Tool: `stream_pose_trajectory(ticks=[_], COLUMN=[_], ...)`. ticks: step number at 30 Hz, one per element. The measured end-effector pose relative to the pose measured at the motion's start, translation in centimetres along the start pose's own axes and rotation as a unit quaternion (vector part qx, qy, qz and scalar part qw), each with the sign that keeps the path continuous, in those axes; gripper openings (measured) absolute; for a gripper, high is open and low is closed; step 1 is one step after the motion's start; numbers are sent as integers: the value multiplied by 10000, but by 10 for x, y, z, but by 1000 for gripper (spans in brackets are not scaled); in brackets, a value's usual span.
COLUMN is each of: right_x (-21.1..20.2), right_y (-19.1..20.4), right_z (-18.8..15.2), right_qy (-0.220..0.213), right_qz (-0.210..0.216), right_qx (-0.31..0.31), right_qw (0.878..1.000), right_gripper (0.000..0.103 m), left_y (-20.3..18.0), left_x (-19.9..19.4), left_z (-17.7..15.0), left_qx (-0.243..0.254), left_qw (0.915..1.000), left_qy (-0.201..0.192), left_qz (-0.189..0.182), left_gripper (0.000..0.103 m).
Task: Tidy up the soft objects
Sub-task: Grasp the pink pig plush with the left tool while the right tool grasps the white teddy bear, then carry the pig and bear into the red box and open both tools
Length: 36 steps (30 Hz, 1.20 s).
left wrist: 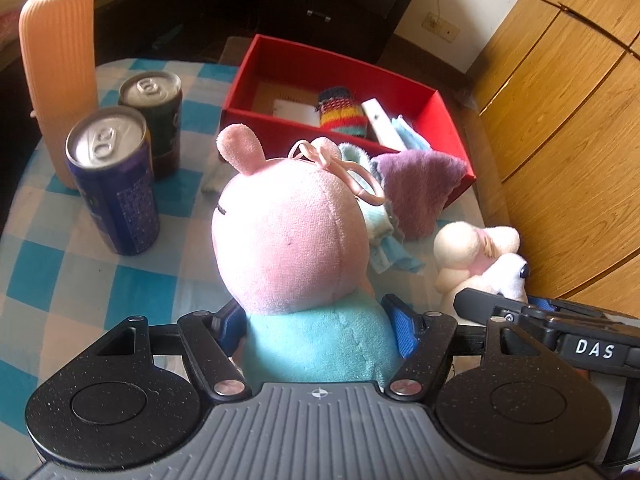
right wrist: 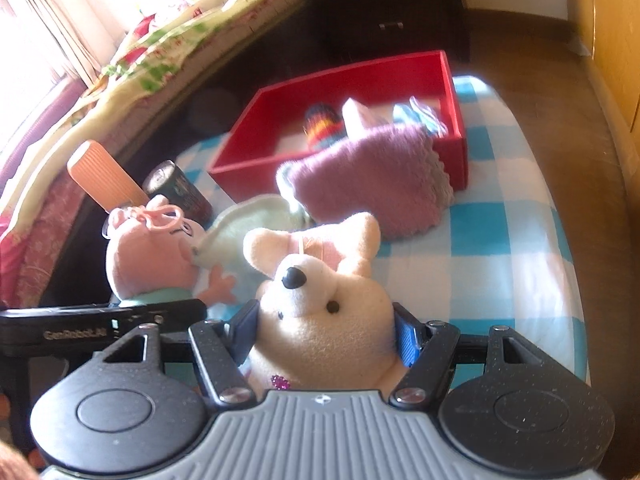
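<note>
Progress check on sorting the soft items into the red box, which stands at the far end of the desk on its blue-and-white checked cloth.

Already inside the box: a striped knitted piece, a light blue cloth and what looks like a white flat item beside them. I count these as done, though I cannot tell what the white item is.

In hand: my left gripper is closed on the teal body of the pink pig plush, its blue pads pressed into both sides. My right gripper is closed likewise on the cream bear plush, pads squeezing its body below the head. Both toys are near the front of the desk, short of the box, side by side, with the pig on the left.

Outstanding: a purple knitted cloth is draped against the box's near wall, partly over its rim and not properly inside. A pale green cloth lies on the desk between the pig and the purple cloth. Both are yet to be dealt with.

Not part of the job, in my judgement: two drink cans and an orange ribbed container at the left of the desk.

Assessment: roughly halfway. Two plush toys are gripped but not delivered, and two cloths are loose.
</note>
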State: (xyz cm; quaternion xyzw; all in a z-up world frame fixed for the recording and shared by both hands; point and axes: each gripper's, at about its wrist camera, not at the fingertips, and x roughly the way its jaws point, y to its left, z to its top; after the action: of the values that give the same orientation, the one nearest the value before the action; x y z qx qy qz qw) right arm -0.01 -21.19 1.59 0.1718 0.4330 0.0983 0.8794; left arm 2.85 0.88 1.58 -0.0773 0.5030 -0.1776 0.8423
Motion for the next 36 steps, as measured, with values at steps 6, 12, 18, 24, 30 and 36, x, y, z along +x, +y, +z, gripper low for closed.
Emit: stream_pose_trajectory(ticks=[6, 12, 18, 24, 30, 36], right_x=[-12, -19, -25, -34, -44, -47], right_y=[2, 8, 12, 12, 20, 22], right_z=[9, 14, 16, 23, 38, 56], right_qy=[-242, -412, -572, -843, -1313, -1674], right_qz=[186, 324, 366, 357, 341, 233], right_qx=[82, 43, 18, 23, -78, -101], right_qw=[9995, 9986, 9977, 9958, 9907, 9856], right_gripper=[46, 46, 46, 46, 46, 46], left_y=[-12, -20, -23, -30, -40, -49], left_x=[-14, -20, -20, -21, -26, -24], left_z=[5, 10, 17, 30, 46, 68], left_qx=[174, 273, 298, 349, 339, 416], left_qw=[9994, 9984, 9977, 9965, 9940, 9902], left_qy=[-294, -488, -596, -756, -1028, -1329], left_qz=[-56, -93, -104, -123, -184, -80], left_gripper=[70, 70, 70, 70, 70, 70])
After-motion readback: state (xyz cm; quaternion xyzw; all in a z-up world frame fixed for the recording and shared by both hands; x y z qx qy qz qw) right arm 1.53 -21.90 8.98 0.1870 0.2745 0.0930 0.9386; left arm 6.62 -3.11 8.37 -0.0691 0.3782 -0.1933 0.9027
